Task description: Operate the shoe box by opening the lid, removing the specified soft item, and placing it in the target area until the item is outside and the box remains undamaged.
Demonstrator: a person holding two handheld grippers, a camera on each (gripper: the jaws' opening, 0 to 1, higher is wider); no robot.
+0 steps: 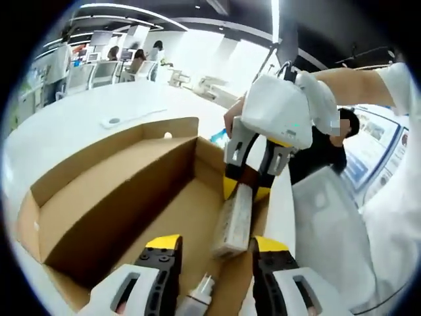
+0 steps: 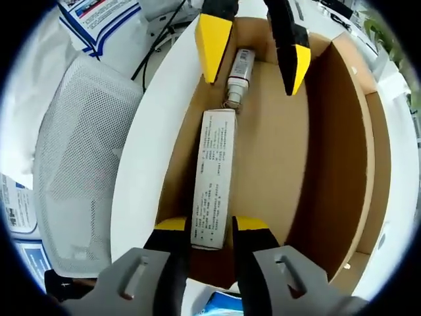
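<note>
An open brown cardboard shoe box (image 1: 112,197) (image 2: 329,131) lies on a white table, its lid flap folded outward. Inside, a long white printed carton (image 2: 214,171) (image 1: 233,220) runs along one wall, and my right gripper (image 2: 212,230) (image 1: 247,187) is shut on its end. A small white tube with a silver cap (image 2: 239,74) (image 1: 197,299) lies on the box floor just past the carton. My left gripper (image 1: 217,260) (image 2: 253,46) is open, its yellow-tipped jaws standing on either side of the tube without touching it.
The white table (image 1: 72,125) (image 2: 141,164) carries a flat white device (image 1: 113,122) beyond the box. A white mesh chair (image 2: 79,151) stands beside the table. A person's sleeve (image 1: 388,85) holds the right gripper. People sit at desks (image 1: 125,62) far behind.
</note>
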